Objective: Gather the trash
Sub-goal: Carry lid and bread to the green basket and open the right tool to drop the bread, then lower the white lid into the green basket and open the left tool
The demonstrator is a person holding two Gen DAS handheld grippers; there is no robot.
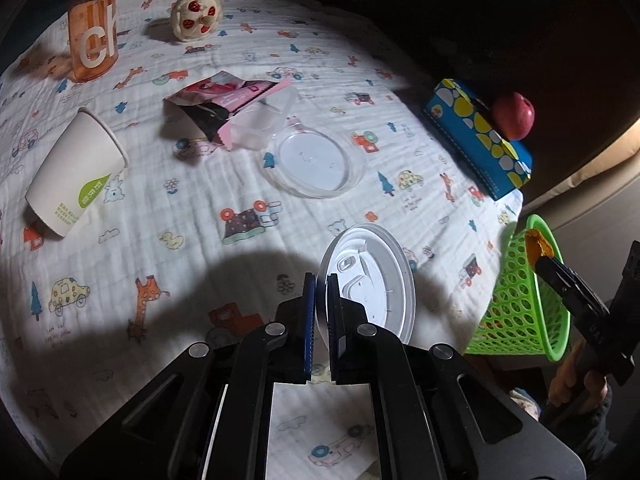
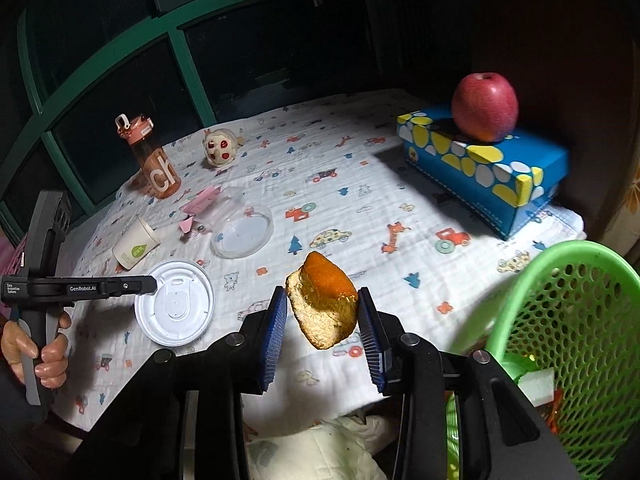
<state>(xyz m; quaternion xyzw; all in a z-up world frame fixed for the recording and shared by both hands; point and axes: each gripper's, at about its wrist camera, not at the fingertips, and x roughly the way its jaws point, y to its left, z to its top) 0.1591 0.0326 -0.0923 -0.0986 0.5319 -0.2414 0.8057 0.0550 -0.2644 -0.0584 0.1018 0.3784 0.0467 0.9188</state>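
My left gripper (image 1: 320, 282) is shut on the rim of a white cup lid (image 1: 372, 276), held on edge above the table; the right wrist view shows that lid (image 2: 174, 302) at the left gripper's tip (image 2: 152, 284). My right gripper (image 2: 322, 294) is shut on a piece of orange peel (image 2: 324, 300), lifted off the cloth beside the green mesh basket (image 2: 580, 320). In the left wrist view the peel (image 1: 538, 246) hangs over the basket's rim (image 1: 520, 312). A tipped paper cup (image 1: 76, 172), a pink wrapper (image 1: 224, 100) and a clear plastic lid (image 1: 316, 160) lie on the table.
An orange bottle (image 1: 92, 32) and a small round toy (image 1: 196, 14) stand at the far side. A blue tissue box (image 1: 476, 140) carries a red apple (image 1: 514, 116) at the right edge. The basket holds some scraps and sits off the table's corner. A hand (image 2: 48, 352) grips the left handle.
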